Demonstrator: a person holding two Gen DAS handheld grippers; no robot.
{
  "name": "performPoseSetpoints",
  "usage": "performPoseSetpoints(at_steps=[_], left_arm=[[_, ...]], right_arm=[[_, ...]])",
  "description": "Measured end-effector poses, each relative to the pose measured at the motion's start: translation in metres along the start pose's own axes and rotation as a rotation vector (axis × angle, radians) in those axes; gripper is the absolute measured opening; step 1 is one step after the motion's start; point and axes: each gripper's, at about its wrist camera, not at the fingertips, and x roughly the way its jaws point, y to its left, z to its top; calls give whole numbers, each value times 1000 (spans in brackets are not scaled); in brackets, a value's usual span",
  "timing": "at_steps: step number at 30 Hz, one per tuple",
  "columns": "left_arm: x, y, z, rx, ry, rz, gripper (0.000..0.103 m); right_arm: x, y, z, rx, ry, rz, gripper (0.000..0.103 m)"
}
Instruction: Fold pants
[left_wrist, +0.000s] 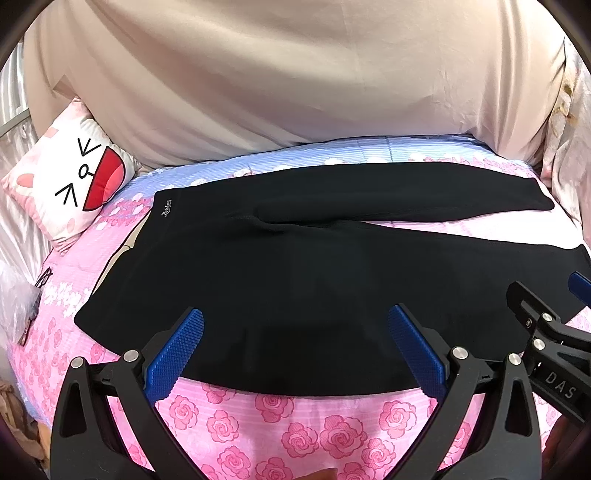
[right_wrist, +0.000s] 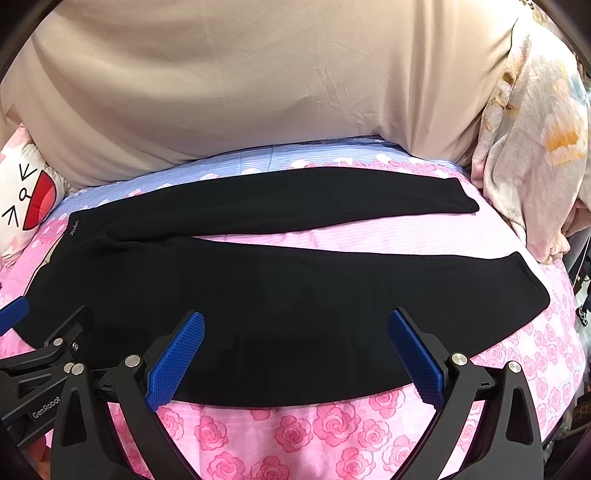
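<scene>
Black pants (left_wrist: 295, 280) lie flat on a pink rose-patterned bedspread (left_wrist: 295, 424), waistband to the left, two legs spread to the right with a gap between them. They also show in the right wrist view (right_wrist: 295, 295). My left gripper (left_wrist: 295, 317) is open above the near edge of the pants by the hip, holding nothing. My right gripper (right_wrist: 295, 321) is open above the near leg, holding nothing. Each gripper shows at the edge of the other's view: the right one (left_wrist: 554, 325), the left one (right_wrist: 48, 343).
A beige curtain or sheet (left_wrist: 295, 81) hangs behind the bed. A white and pink cartoon-face pillow (left_wrist: 70, 177) lies at the far left. A floral quilt (right_wrist: 532, 147) is bunched at the right. A plastic bag and small items (left_wrist: 26, 306) lie at the left edge.
</scene>
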Motion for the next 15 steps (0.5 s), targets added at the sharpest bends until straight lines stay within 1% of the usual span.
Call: performPoseSetpoints(at_steps=[15], left_arm=[[2,-2,-1,2,6,-7,98]], right_arm=[[2,0,-1,0,6,1,98]])
